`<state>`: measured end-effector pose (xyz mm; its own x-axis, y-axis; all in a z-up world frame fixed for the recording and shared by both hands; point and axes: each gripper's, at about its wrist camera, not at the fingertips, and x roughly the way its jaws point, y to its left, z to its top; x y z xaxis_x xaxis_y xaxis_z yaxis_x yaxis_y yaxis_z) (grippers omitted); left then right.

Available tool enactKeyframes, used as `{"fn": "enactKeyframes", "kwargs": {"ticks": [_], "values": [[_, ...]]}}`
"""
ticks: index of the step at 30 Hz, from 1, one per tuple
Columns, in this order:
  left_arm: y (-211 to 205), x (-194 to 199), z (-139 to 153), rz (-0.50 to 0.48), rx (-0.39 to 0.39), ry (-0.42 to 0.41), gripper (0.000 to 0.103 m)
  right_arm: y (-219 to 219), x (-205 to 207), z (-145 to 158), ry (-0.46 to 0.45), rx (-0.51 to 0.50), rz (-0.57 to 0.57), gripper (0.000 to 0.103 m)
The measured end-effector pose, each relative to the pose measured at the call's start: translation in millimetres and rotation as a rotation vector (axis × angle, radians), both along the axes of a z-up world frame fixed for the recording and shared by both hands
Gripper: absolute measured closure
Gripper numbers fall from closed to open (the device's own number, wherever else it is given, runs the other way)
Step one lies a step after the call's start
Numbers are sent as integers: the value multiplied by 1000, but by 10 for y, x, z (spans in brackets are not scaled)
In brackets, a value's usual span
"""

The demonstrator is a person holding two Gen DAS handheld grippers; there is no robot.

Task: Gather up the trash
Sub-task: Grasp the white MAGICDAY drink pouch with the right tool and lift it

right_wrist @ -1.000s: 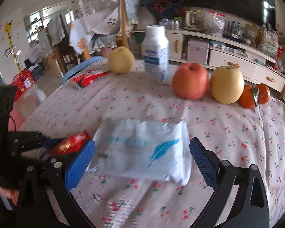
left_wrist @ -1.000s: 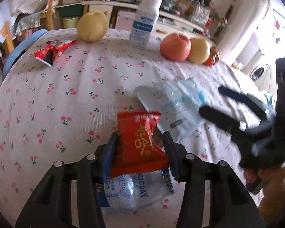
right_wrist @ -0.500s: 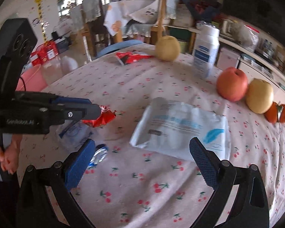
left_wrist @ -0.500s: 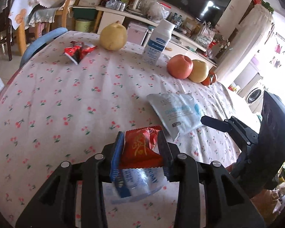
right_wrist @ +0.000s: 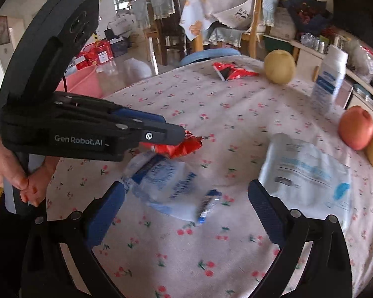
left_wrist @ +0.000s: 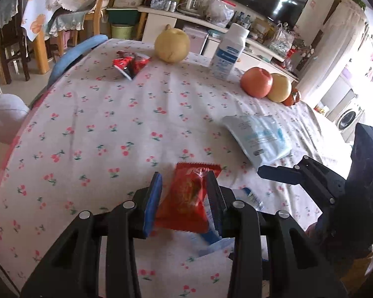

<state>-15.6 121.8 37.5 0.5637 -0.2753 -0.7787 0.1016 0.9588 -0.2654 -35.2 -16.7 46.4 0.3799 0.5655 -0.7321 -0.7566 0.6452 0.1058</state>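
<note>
Near edge of the cherry-print tablecloth (left_wrist: 107, 114): left gripper (left_wrist: 184, 193) w/ jaws narrow, clamped on a red snack wrapper (left_wrist: 186, 198). Wrapper sticks out past the blue pads (left_wrist: 153, 198), lifted off the cloth. Seen from the right wrist view, same gripper (right_wrist: 184, 136) comes in from the left, red wrapper (right_wrist: 184, 147) poking from its tip; a hand (right_wrist: 10, 171) grips its handle at far left.

Right gripper (right_wrist: 186, 206): jaws wide apart, nothing between the pads, not touching anything. It hangs over a clear blue-printed plastic bag (right_wrist: 166, 183) lying flat on the cloth, just under and right of the held wrapper. In the left view the right gripper (left_wrist: 278, 173) shows at the right edge, near a white pouch.

Other trash: white pouch w/ blue feather mark (right_wrist: 308, 173) flat on the cloth, right side, near the fruit; another red wrapper (left_wrist: 131, 63) far left, just beside a yellow pear (left_wrist: 171, 46).

Containers: white bottle w/ blue label (left_wrist: 228, 52) upright at the far side, cap on; contents can't tell. Red apple (left_wrist: 256, 82) and second yellow pear (left_wrist: 279, 90) touching each other, far right. Pink bin-like tub (right_wrist: 82, 79) beyond the table's left edge; what's in it can't tell.
</note>
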Motion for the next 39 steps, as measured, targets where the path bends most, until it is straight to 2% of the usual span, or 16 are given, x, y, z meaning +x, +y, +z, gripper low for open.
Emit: {"fn": "enactKeyframes", "kwargs": {"ticks": [4,9,12,17,19,22,24,29,39], "values": [[63,-5,-29,-32,26,9,54,100,46,-92,29,-11,29,5],[51,-12,-42,-79,35,16,43,121,-32,-172,93,-34,141,5],[-26,28,-60,-114,27,19,40,79,-85,-143,139,-1,188,5],[-153,164,-183,-162,39,62,41,-12,-25,-101,110,7,113,5],[-194,179,-196,-177,56,54,41,8,-2,-119,96,-5,99,5],[-232,196,-204,-189,78,54,44,81,-31,-142,40,-41,106,5],[-265,191,-209,-196,113,44,58,131,-32,-152,24,-55,114,5],[-275,157,-203,-174,160,37,67,162,-5,-143,13,-48,116,5],[61,-111,-70,-54,124,4,69,254,-73,-160,-31,-94,111,5]]}}
